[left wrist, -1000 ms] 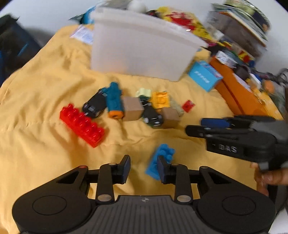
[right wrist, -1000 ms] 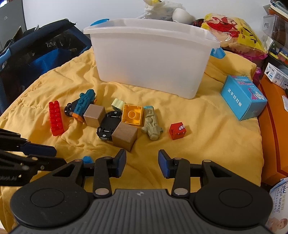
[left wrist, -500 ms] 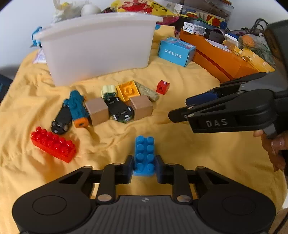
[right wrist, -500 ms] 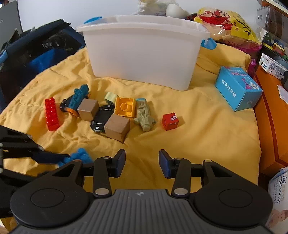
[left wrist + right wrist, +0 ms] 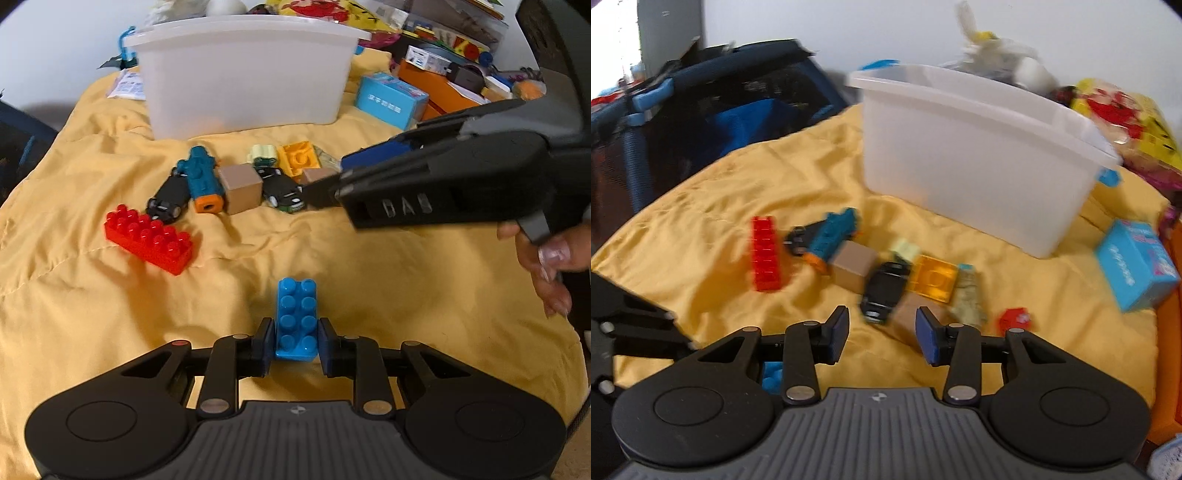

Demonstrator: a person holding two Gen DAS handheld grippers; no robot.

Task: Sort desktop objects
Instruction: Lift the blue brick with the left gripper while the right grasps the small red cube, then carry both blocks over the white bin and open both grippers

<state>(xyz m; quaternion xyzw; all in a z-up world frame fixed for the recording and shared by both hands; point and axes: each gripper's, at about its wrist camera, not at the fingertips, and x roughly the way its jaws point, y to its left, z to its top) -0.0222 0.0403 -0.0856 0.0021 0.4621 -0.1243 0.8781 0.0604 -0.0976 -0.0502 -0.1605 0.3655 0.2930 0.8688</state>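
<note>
The left gripper (image 5: 295,345) has closed its jaws on a blue building brick (image 5: 297,319) above the yellow quilt (image 5: 92,314). The right gripper (image 5: 881,332), jaws apart and empty, hovers over the toy pile before the white plastic bin (image 5: 240,74).

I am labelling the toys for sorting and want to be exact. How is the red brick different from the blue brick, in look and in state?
The red brick is longer, with more studs than the blue brick shows. The red brick lies free on the yellow cloth; the blue brick is clamped between the pads of the left gripper. The red brick lies crosswise in the left wrist view; the blue brick points away from the camera. Both are plastic studded building bricks with two rows of studs.
</note>
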